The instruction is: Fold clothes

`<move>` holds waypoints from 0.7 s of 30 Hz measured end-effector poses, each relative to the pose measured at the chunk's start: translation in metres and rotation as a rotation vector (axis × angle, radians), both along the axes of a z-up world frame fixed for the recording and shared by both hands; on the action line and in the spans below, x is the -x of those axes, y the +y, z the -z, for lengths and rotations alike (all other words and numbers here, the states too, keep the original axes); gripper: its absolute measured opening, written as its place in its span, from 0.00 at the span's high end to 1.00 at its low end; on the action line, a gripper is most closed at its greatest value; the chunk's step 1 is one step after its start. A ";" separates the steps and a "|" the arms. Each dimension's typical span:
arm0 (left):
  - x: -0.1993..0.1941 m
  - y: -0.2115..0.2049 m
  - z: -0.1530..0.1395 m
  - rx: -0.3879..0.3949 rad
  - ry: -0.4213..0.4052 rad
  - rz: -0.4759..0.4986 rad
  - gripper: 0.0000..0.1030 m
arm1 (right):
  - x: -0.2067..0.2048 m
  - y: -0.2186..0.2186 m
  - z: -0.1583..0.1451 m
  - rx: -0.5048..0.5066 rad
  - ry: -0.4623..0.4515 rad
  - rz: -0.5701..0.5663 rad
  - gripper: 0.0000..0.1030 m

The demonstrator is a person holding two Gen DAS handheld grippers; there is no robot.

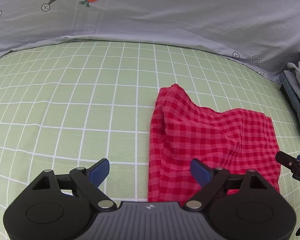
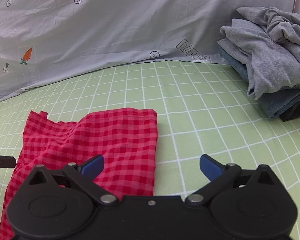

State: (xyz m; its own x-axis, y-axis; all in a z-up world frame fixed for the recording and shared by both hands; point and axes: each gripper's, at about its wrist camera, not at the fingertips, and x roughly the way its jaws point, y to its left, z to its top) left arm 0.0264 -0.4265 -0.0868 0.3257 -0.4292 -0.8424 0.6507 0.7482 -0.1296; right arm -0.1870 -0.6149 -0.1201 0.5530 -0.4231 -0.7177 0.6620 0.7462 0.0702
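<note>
Red-and-pink checked cloth, the garment, lies doubled over on the green grid bedsheet, with one straight side edge and a lumpy far end where a corner sticks up. Its long axis runs away from both tongs toward the pale grey duvet along the bed's far edge.

Both tools are spread wide and grip nothing. The left gripper hangs over the garment's left edge, one blue finger above bare sheet and the other above the check. The right gripper straddles the garment's right edge the same way, so the cloth lies between the two hands, about equally near each.

A stack of grey clothes sits toward the bed's far right corner, well apart from the garment.

Whether another fold is due, or the folded piece is ready for that stack, the pictures do not settle.
</note>
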 end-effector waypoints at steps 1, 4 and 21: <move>0.004 0.003 -0.002 -0.001 -0.007 0.001 0.11 | 0.003 0.006 -0.001 0.002 0.008 0.000 0.00; 0.018 0.016 -0.007 0.011 -0.027 -0.002 0.06 | 0.016 0.024 -0.002 -0.003 0.022 0.006 0.00; 0.075 0.100 -0.019 0.019 -0.017 -0.009 0.03 | 0.085 0.113 -0.010 -0.087 0.024 0.030 0.00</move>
